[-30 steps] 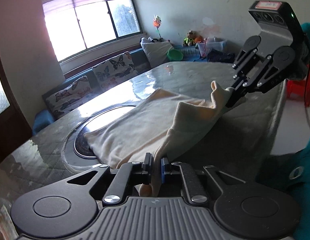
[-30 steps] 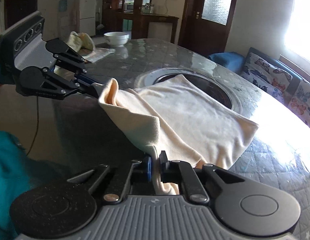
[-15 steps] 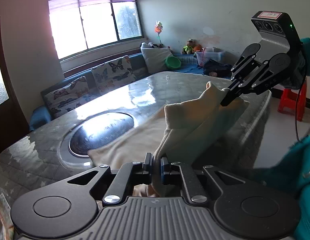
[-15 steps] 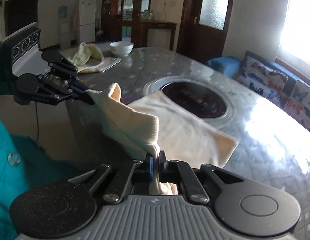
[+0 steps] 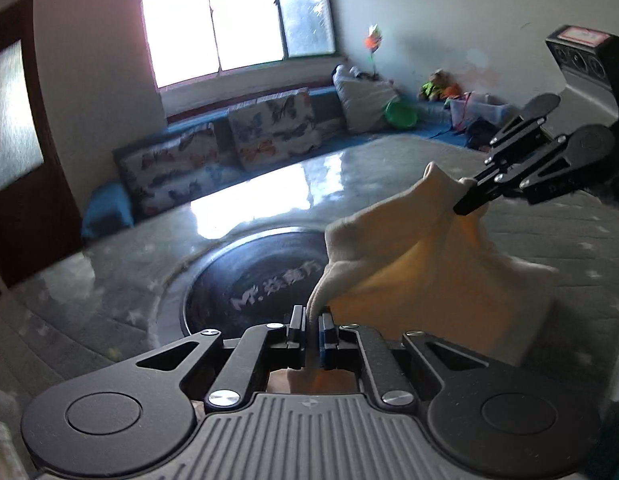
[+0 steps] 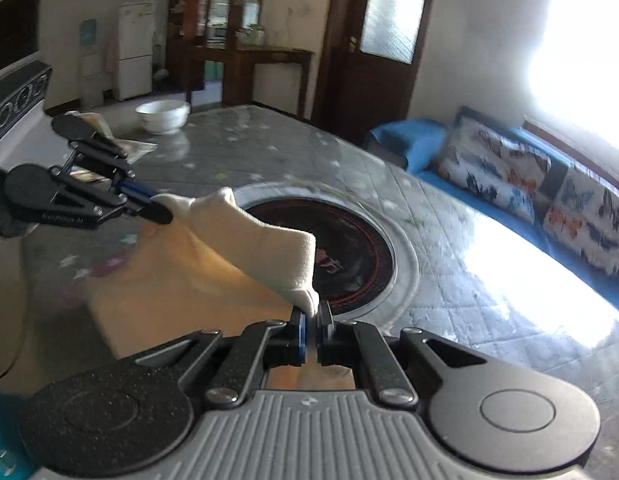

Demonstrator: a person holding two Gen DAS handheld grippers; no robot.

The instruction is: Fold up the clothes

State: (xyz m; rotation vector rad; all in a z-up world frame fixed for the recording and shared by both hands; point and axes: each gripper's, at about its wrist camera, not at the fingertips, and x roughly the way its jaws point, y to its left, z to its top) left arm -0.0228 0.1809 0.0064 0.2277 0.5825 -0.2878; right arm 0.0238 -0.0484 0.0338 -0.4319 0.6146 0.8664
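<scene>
Left wrist view: my left gripper (image 5: 311,322) and right gripper (image 5: 467,205) each pinched the soft cream cloth (image 5: 421,276) tight above the shiny grey table (image 5: 269,192).

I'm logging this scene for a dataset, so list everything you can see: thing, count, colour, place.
cloth: one, cream, lifted over the table, pinched at two corners
table: one, grey glossy top with a round dark inset in the middle
bowl: one, white, far end of table
butterfly cushions: several, white patterned, on the blue bench under the window
green basin: one, on the bench by a grey pillow
fridge: one, white, far room
wooden doors: brown, frosted glass
left claw: black, shut on cloth
right claw: black, shut on cloth
sleeve: teal, lower corner
</scene>
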